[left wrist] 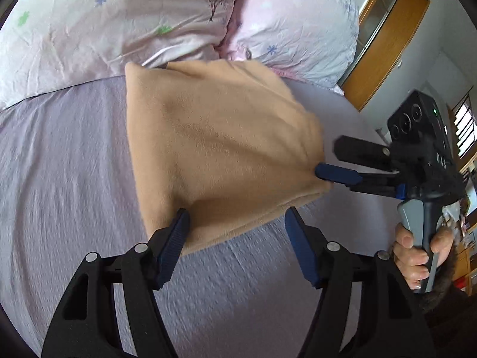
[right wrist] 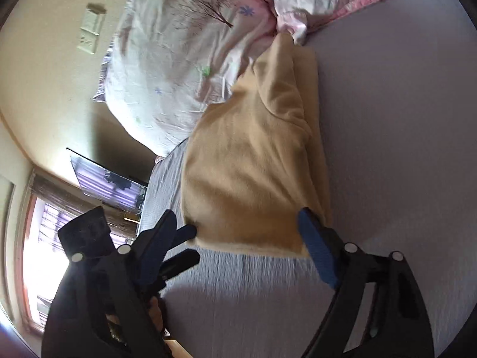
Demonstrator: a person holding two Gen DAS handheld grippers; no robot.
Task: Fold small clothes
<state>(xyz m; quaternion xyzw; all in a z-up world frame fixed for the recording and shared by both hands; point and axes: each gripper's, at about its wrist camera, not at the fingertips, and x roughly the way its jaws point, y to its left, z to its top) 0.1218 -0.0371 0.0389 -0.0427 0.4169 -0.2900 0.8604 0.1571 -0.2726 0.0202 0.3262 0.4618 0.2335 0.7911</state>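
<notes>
A folded tan fleece garment lies on the lilac bed sheet, its far end against the pillows. It also shows in the right wrist view. My left gripper is open, its blue pads either side of the garment's near edge. My right gripper is at the garment's right corner, jaws apart. In its own view the right gripper is open and straddles the garment's near edge; my left gripper's fingers reach in beside it.
Two pale floral pillows lie along the head of the bed. A wooden cabinet stands beyond the bed's right side. A window and a dark screen are off the bed's other side.
</notes>
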